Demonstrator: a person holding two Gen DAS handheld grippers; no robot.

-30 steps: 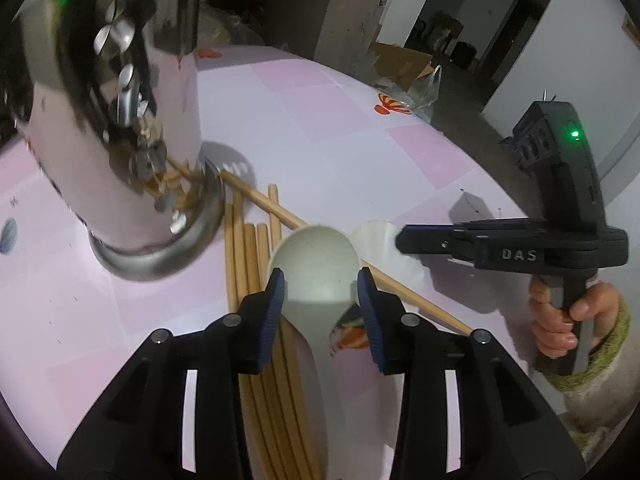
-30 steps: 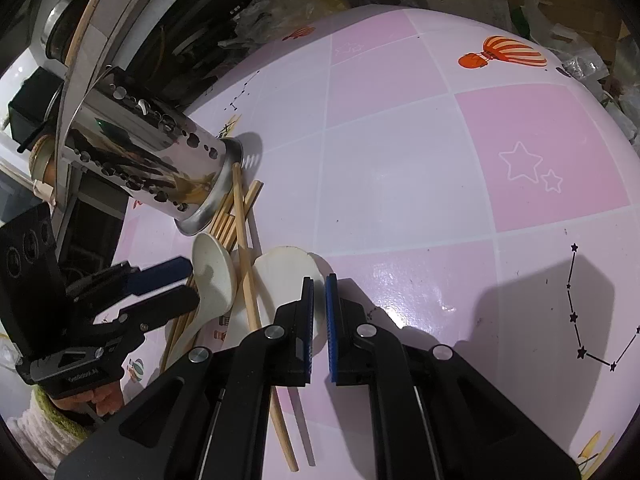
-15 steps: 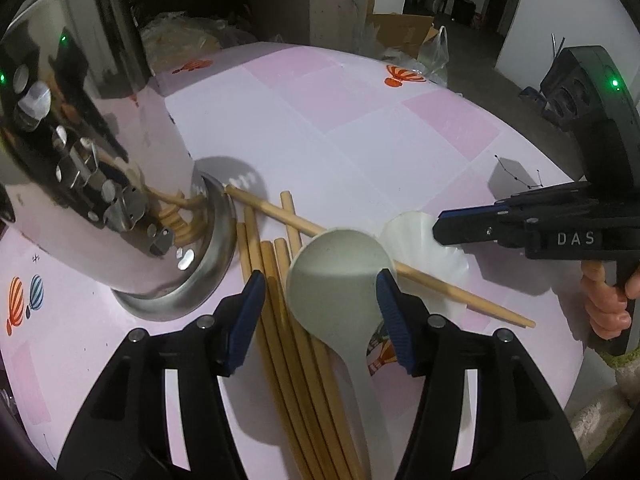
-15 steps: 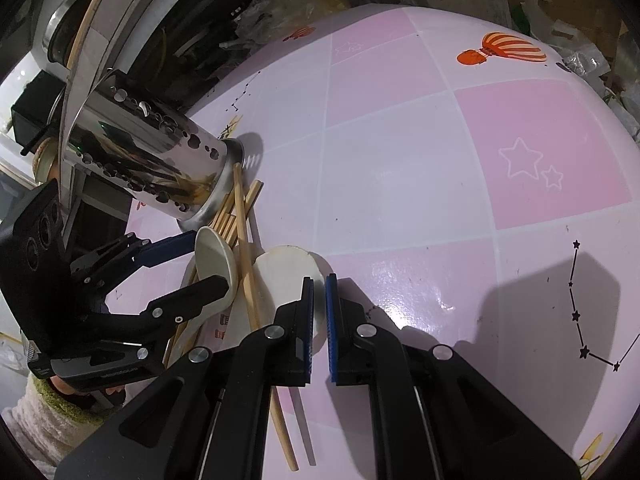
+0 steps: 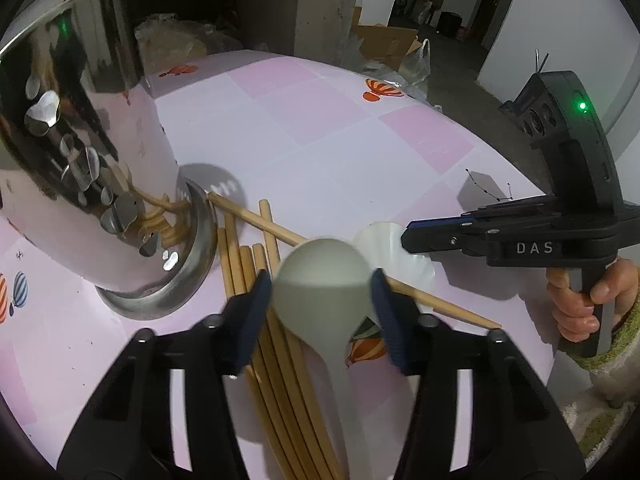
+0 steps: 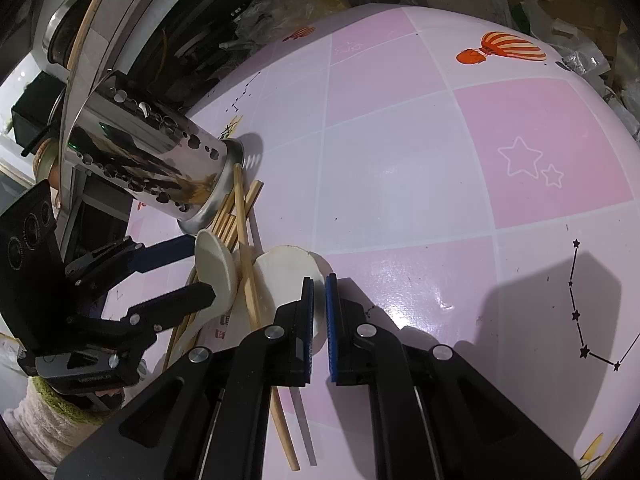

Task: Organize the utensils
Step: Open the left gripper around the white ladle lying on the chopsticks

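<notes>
A perforated steel utensil holder [image 5: 92, 184] [image 6: 160, 168] stands on the pink table [image 5: 320, 140] with several wooden chopsticks [image 5: 248, 272] [image 6: 240, 208] lying at its base. My left gripper [image 5: 320, 280] [image 6: 200, 268] has the bowl of a white spoon [image 5: 320, 276] [image 6: 214, 264] between its pads. Its jaws are closing and both pads touch the bowl's sides. The bowl is tilted up off the chopsticks. A second white spoon [image 5: 396, 248] [image 6: 284, 276] lies under one crossing chopstick. My right gripper [image 6: 318, 280] [image 5: 406, 236] hovers shut over that spoon's edge, holding nothing.
Cardboard boxes and plastic bags [image 5: 384, 40] crowd the floor past the table's far edge. A person's hand [image 5: 580, 300] in a green cuff grips the right tool's handle. The right half of the table [image 6: 520, 160] shows only printed stars and balloons.
The left jaws spread wider around the spoon bowl, then drew back in against it, and the left view rolled slightly. The bowl now stands more tilted. The right gripper stayed still.
</notes>
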